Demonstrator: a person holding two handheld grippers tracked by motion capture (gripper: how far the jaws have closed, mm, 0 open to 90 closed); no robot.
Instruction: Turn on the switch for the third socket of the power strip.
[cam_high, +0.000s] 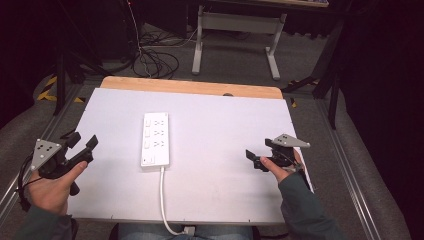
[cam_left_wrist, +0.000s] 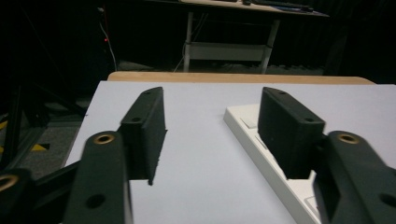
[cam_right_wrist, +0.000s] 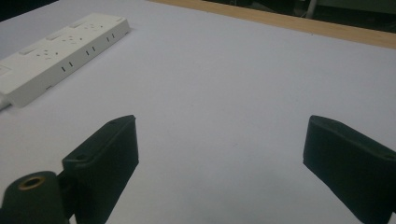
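From the high view, a white desk (cam_high: 220, 165) with a bare wooden strip along its far edge carries a white power strip (cam_high: 155, 139), lying lengthwise left of the middle, nearer the left edge than the right. Its white cord (cam_high: 162, 195) runs off the near edge. The left gripper (cam_high: 82, 144) is held at the left edge, jaws wide apart and holding nothing; the right gripper (cam_high: 260, 152) hangs near the right edge, also spread and holding nothing. A broad bare stretch of desk lies between the power strip and the right gripper.

In the left gripper view, the left gripper (cam_left_wrist: 212, 126) has its jaws wide, bare white desk (cam_left_wrist: 201, 154) between them. The power strip (cam_left_wrist: 252, 135) shows past the right jaw, partly hidden by it.

In the right gripper view, the right gripper (cam_right_wrist: 219, 154) stands wide over bare desk (cam_right_wrist: 224, 84). The power strip (cam_right_wrist: 60, 51) lies well apart toward the upper left, a flat white bar with rows of sockets on top and small dark slots along its side.
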